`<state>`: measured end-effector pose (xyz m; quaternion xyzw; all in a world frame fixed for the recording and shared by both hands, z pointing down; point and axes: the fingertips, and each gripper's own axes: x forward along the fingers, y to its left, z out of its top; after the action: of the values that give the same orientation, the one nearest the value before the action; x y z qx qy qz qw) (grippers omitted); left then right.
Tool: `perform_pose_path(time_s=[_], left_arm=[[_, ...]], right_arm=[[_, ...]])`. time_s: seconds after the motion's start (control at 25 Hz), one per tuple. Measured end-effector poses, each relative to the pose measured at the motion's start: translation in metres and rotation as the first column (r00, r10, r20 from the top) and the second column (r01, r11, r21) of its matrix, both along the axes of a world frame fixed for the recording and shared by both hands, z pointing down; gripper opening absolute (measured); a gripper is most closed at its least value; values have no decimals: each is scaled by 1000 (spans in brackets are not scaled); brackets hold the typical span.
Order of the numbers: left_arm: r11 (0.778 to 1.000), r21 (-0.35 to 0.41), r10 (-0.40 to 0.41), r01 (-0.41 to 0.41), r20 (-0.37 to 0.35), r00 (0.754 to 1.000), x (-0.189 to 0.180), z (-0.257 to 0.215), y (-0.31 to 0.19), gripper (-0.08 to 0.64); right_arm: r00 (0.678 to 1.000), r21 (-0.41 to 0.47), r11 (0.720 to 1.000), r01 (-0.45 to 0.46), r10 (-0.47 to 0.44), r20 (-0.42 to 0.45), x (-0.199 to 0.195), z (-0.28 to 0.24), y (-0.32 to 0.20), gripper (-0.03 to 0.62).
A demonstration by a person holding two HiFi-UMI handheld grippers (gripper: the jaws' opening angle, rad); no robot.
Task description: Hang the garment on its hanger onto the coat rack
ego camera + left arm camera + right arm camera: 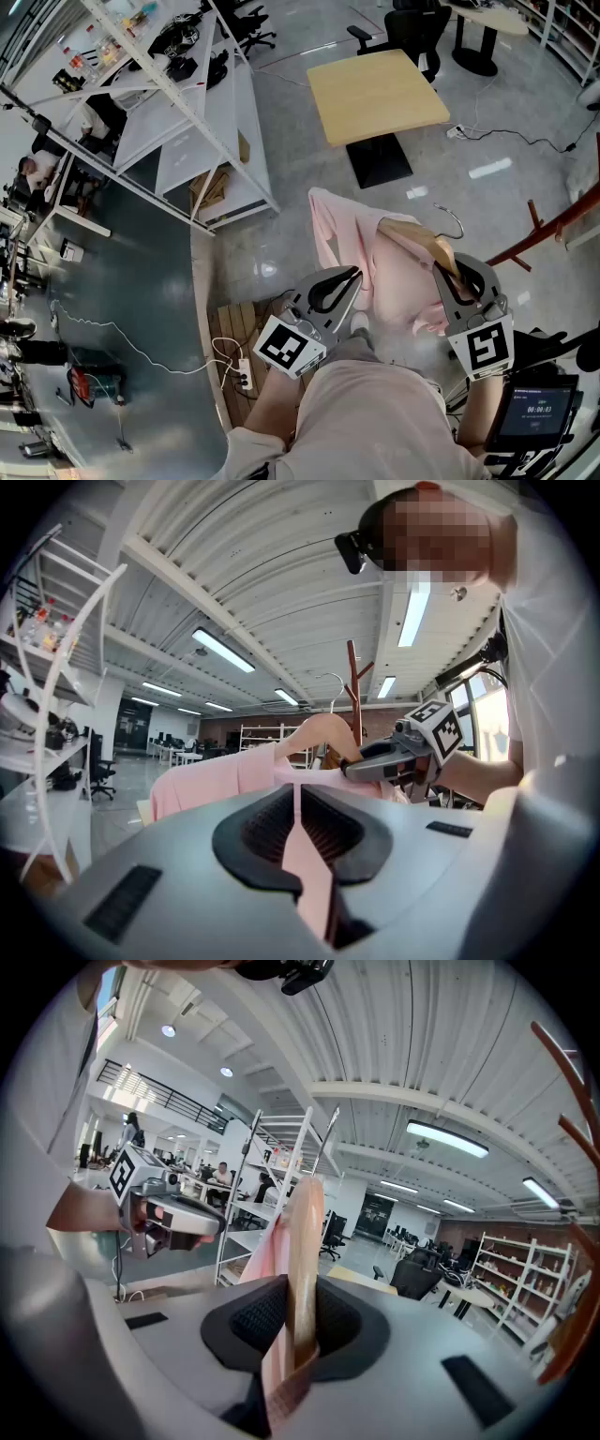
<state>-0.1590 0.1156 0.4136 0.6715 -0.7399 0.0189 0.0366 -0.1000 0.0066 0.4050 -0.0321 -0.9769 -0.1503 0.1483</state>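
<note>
1. Left gripper (298, 803): jaws together, pinching a thin fold of the pink garment (398, 272). The cloth runs as a narrow strip between the pads.
2. Right gripper (300, 1288): jaws clamped on one arm of the wooden hanger (424, 241). A layer of pink cloth is caught beside the wood between the pads.
3. Pink garment: draped over the hanger and held in the air between the two grippers. It hangs in front of the person, above the glossy floor (272, 253).
4. Wooden hanger: tilted and mostly covered by the cloth. Its metal hook (453, 221) stands free above the fabric and rests on no peg.
5. Coat rack (548, 232): red-brown wood with slanted pegs, at the right edge of the head view. It is near the right gripper and apart from the hook.
6. Table (375, 94): light wooden top on a black base, beyond the garment, with a black office chair (417, 28) behind it.
7. Shelving unit (202, 131): a white frame to the left of the garment, well apart from it.
8. Power strip (244, 377): white with a trailing cable, on the floor beside the left gripper's marker cube.
9. Screen device (537, 410): dark, with a lit display, at the lower right below the right gripper.
</note>
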Motion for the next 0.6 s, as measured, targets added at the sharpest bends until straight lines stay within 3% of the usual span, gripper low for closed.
perform_pose_path(time_s=[0.2,0.4,0.48,0.52,0.6], left_arm=[[1000,-3,26,-26,73,997,-78,-17,-17,9],[998,-46,53,-44,224,973,-128,-44,-48,96],[995,-74,91,-71,328,940,-135,-60,-63,126],[992,-98,112,-79,399,910,-137,-67,-72,134],[986,-148,145,-75,551,822,-138,-80,-95,155]], right_arm=[[999,-32,999,-31,31,10,-62,-4,-14,75],[998,-44,998,-44,46,48,-98,-25,-37,74],[997,-48,998,-40,44,69,-103,-34,-44,72],[996,-50,998,-37,41,79,-103,-37,-47,72],[995,-40,999,-34,37,91,-104,-44,-52,72]])
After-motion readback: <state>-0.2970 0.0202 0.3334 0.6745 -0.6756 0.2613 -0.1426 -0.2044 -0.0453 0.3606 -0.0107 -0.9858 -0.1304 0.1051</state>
